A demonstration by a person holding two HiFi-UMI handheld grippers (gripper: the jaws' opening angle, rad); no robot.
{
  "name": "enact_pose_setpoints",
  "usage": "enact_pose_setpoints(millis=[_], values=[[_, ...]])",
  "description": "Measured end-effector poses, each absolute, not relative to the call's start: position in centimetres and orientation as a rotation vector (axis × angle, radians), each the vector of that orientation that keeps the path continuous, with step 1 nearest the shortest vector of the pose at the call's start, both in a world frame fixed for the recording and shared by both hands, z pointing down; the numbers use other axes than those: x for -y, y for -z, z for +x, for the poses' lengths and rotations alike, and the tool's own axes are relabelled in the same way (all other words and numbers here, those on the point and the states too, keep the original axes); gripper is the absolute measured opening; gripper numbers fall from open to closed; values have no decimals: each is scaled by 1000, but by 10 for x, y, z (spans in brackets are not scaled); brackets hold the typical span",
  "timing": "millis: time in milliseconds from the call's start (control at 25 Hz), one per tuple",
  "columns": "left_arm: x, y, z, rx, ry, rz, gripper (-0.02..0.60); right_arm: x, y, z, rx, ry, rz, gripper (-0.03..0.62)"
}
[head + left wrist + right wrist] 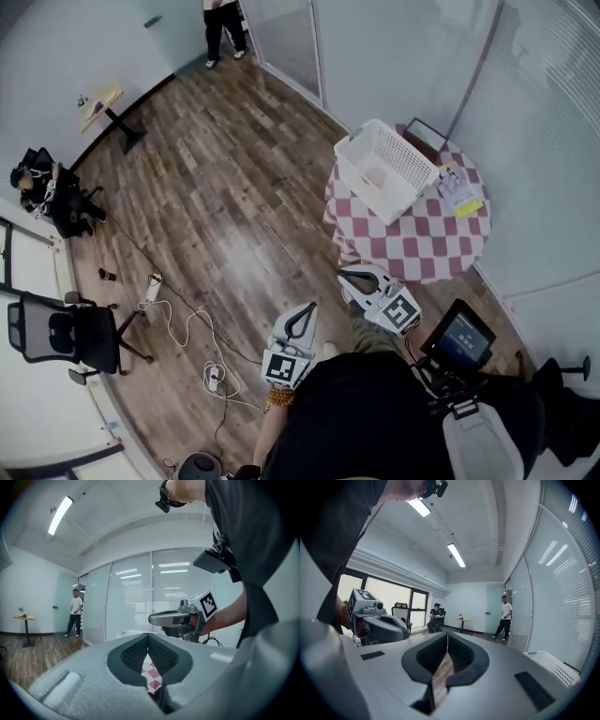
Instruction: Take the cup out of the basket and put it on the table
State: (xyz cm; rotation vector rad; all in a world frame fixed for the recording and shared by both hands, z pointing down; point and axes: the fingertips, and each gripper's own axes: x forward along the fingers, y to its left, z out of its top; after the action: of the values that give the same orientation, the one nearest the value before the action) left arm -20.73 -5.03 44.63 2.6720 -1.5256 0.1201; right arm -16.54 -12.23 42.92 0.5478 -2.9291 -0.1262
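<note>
A white slatted basket [384,169] stands on a round table with a red-and-white checked cloth [422,248]. A pale shape inside the basket, the cup [377,175], is too small to make out clearly. Both grippers are held in front of the person's body, short of the table. My left gripper [307,311] is shut and empty; its ribbed pads [136,653] meet at the tips. My right gripper [346,277] is nearer the table, shut with nothing in it. The basket's rim [555,665] shows at the lower right of the right gripper view.
Papers [457,187] lie on the table beside the basket. Cables [187,328] trail across the wooden floor. An office chair [70,333] stands at left, a small side table [103,103] far back. A person stands by the glass wall [225,28].
</note>
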Motion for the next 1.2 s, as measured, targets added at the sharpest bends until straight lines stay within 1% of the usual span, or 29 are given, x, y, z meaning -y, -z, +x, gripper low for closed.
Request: enact_pose_setpoints(millis=[160,520,720,960,1000,1120,1200], values=[[93,-442,-207,1587,-78,2637,6,181,-419,-162,2935,165,523,14],[202,-441,-195,1629,-100,2615,6,347,-441,-131,2797,306,468,14],[235,-451,-185,1653,-119,2540,6,437,-487,-92,2626,420,395,14],[278,-442,-207,1751,-141,2470,6,543,-539,-90,2335,596,155,18],[282,-444,-211,1751,-159,2466,6,551,-553,-88,2278,607,103,25],[298,-446,-220,1742,-172,2458,6,560,-608,-75,2079,601,-87,97],[307,-447,-226,1734,-174,2451,6,556,-654,-61,1929,586,-223,116]])
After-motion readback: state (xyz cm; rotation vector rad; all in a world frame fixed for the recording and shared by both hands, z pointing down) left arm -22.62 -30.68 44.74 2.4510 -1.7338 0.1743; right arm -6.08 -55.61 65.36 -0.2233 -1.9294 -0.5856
